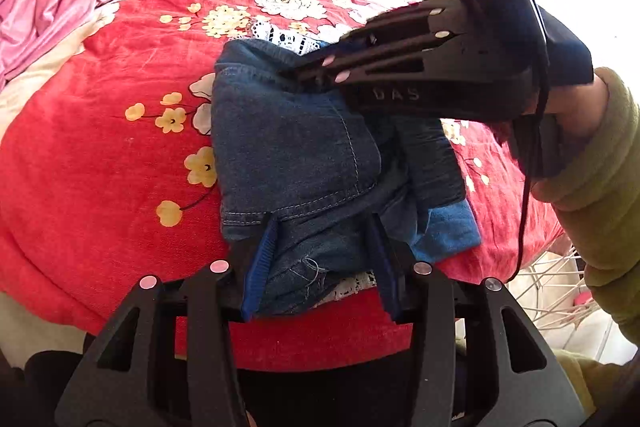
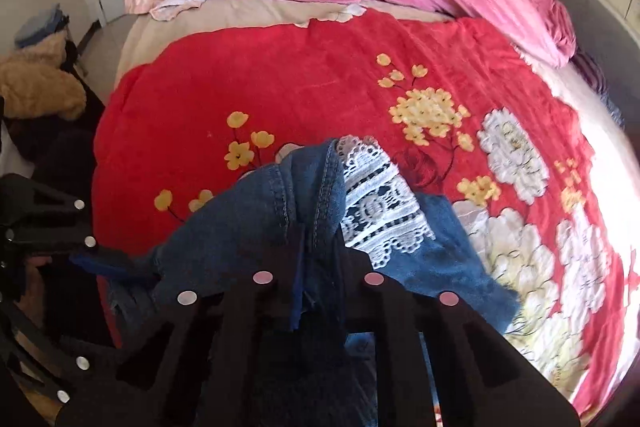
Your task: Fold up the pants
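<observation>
At frame centre on the red floral blanket (image 1: 100, 155), we keep the left tool (image 1: 320, 267) clamped on the denim pants (image 1: 288, 147) near hem while the right tool (image 2: 316, 283), pinched on denim, carries its edge across evenly.

— Left gripper (image 1: 320, 267)?
— Jaws part-closed, clamping bunched denim.
— Right gripper (image 2: 316, 283)?
— Pinched fully on cloth, angled downward, held by a hand (image 1: 576, 123) in a green sleeve.

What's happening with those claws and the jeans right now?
Left claw gripping jeans near edge. Right claw shut on far edge. Red blanket underneath; nothing blocking.
</observation>
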